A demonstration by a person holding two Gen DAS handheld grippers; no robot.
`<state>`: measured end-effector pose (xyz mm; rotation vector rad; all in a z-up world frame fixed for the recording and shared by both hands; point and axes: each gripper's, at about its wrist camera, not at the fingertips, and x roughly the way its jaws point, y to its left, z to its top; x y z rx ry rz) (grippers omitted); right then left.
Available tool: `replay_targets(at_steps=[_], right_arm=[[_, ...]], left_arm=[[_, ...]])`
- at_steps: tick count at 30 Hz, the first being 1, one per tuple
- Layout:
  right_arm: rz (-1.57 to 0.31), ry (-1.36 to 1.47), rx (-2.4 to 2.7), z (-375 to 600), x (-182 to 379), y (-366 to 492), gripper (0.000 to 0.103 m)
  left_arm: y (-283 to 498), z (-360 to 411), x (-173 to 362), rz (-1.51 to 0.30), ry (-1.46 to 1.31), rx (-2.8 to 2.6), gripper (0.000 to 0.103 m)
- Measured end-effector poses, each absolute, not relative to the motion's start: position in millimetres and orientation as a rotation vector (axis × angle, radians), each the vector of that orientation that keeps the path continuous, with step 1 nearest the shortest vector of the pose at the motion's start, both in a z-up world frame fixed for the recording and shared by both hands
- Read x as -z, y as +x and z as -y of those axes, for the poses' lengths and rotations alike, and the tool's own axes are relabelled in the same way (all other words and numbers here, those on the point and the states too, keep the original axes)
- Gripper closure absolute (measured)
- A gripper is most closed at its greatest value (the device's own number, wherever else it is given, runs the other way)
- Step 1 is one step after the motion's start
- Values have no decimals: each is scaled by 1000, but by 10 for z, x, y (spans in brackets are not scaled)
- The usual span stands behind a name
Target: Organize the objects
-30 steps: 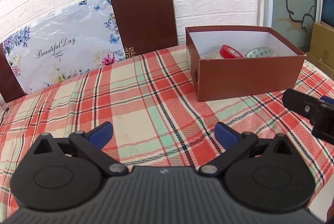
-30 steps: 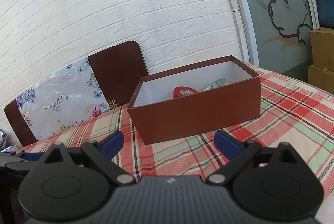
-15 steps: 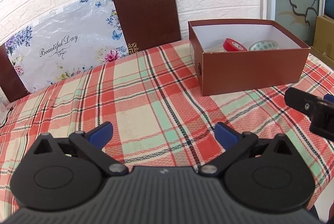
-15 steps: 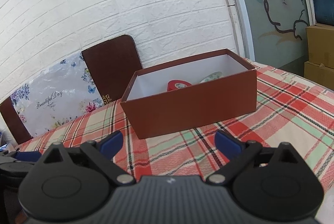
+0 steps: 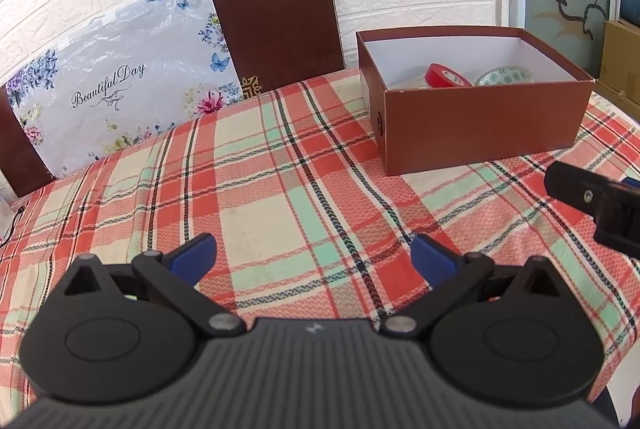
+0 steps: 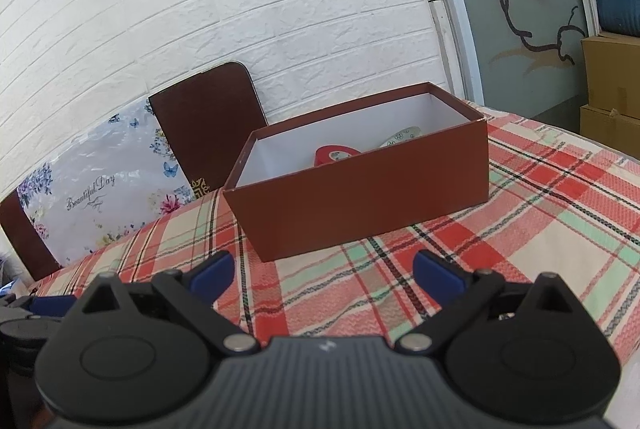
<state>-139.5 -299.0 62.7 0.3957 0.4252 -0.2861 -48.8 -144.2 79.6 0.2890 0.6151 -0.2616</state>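
Brown box (image 5: 480, 125), far right of table (image 5: 256, 189): holds red tape roll (image 5: 446, 76) and patterned bowl (image 5: 505, 76) (gathered for tidiness). Left gripper (image 5: 314, 257), right gripper (image 6: 323, 272): jaws wide apart, empty, hovering short of the box.

A woven plaid tablecloth (image 5: 280, 197) is covering the table, its cloth looking coarse and matt. The brown box (image 5: 484, 125) is showing matt cardboard outside and smooth white paper lining inside, while a glossy plastic-wrapped floral cushion (image 5: 120, 93) is leaning by a dull brown chair back (image 5: 276, 25). The brick wall (image 6: 240, 9) is looking rough and white-painted.
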Motion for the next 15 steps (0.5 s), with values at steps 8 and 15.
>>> replay_targets(at_steps=[8, 15], right_arm=[[-432, 394, 288, 2986, -606, -1385, 3], [-433, 385, 285, 2968, -606, -1375, 3]], left_arm=[[-487, 1454, -789, -618, 291, 259, 0], [-496, 1474, -773, -634, 288, 278, 0]])
